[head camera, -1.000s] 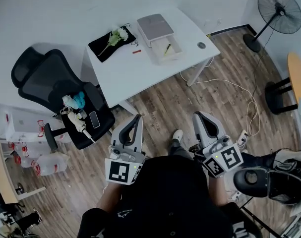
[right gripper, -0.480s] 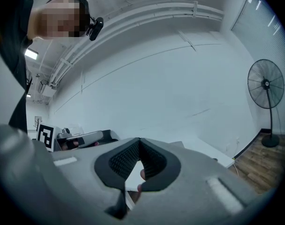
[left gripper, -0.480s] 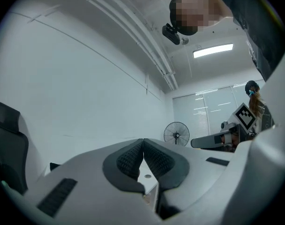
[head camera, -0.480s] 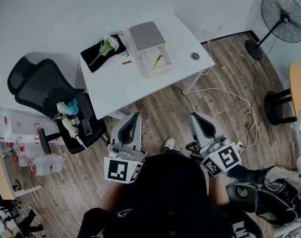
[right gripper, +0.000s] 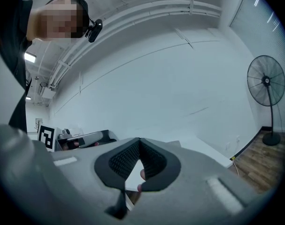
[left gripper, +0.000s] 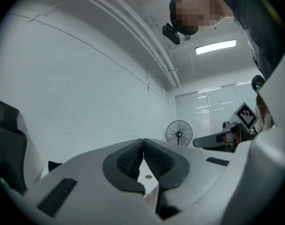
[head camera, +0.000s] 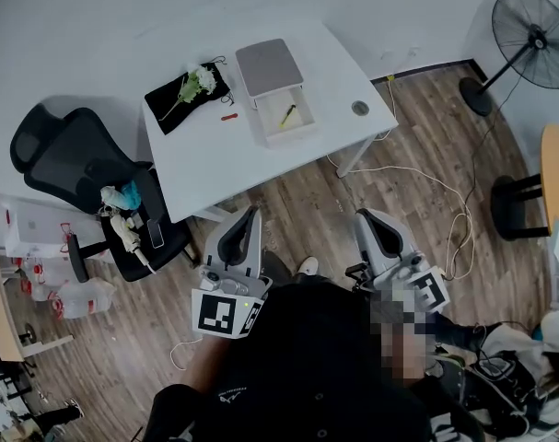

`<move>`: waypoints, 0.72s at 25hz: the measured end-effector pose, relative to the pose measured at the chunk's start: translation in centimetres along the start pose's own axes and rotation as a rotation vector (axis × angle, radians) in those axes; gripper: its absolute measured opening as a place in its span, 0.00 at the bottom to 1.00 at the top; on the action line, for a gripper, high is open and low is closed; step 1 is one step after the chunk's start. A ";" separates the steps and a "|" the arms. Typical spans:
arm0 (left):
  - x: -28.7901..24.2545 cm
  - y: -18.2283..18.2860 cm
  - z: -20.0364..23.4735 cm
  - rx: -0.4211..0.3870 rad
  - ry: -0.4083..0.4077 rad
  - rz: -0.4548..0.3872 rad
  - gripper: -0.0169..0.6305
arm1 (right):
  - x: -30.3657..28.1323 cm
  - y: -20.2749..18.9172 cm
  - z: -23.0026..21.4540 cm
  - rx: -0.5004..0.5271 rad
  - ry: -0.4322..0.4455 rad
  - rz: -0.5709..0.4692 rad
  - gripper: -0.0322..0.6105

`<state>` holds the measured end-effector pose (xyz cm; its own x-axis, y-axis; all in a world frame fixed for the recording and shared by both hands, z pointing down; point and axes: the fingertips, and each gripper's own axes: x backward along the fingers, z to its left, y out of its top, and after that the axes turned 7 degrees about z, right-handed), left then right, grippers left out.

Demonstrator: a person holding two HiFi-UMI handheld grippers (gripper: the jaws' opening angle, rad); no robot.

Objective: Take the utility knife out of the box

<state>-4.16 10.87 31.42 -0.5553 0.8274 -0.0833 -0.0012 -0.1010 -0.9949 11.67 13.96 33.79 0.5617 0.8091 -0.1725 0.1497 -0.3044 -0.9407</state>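
Observation:
In the head view a white box [head camera: 272,132] lies open on the white table [head camera: 205,155], its grey lid [head camera: 269,66] just behind it. The yellow utility knife [head camera: 289,114] lies inside the box. Both grippers are held over the wooden floor, short of the table and pointing towards it. My left gripper [head camera: 253,213] has its pads [left gripper: 133,154] pressed together with nothing between them. My right gripper [head camera: 360,215] is to its right, its pads [right gripper: 151,157] meeting at the tip and also empty. Neither touches the table or the box.
A black cloth with a white flower [head camera: 189,90] and a small red item [head camera: 228,116] lie on the table's left part. A black office chair [head camera: 76,168] holding odds and ends stands left of the table. A cable [head camera: 445,191] trails over the floor, and a standing fan [head camera: 538,28] is at the far right.
Both grippers have shifted together with the person across the floor, so the table and box now sit further left and lower in the head view. The jaws stayed as they were.

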 end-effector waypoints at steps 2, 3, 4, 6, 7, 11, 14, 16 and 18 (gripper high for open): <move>-0.5 -0.2 0.3 0.005 0.002 0.007 0.04 | -0.3 -0.1 -0.3 -0.002 0.001 0.009 0.06; -0.9 -0.4 0.4 0.005 0.001 0.010 0.04 | -0.5 -0.1 -0.5 -0.002 0.000 0.012 0.06; -1.2 -0.6 0.5 0.006 -0.001 0.013 0.03 | -0.8 -0.1 -0.8 -0.002 -0.002 0.013 0.06; -2.1 -1.1 0.7 0.009 -0.010 0.020 0.04 | -1.4 -0.2 -1.4 -0.006 -0.010 0.015 0.06; -2.6 -1.3 0.8 0.011 -0.017 0.024 0.04 | -1.7 -0.2 -1.7 -0.010 -0.015 0.016 0.06; -5.1 -1.5 1.2 -0.004 -0.050 0.020 0.03 | -3.1 0.1 -3.3 -0.019 -0.041 0.016 0.06; -8.0 -1.7 1.9 -0.003 -0.083 0.024 0.03 | -4.7 0.6 -4.8 -0.027 -0.062 0.017 0.06; -10.1 -1.5 2.3 -0.007 -0.108 0.017 0.04 | -5.9 1.2 -5.9 -0.029 -0.070 0.016 0.06; -12.4 -0.8 2.7 -0.014 -0.126 0.000 0.04 | -7.2 2.2 -7.2 -0.018 -0.079 0.015 0.06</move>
<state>0.44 -0.81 33.41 -0.6555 0.7513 -0.0766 0.0099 -0.0929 -0.9956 13.85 3.81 35.03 0.4978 0.8416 -0.2096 0.1567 -0.3250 -0.9326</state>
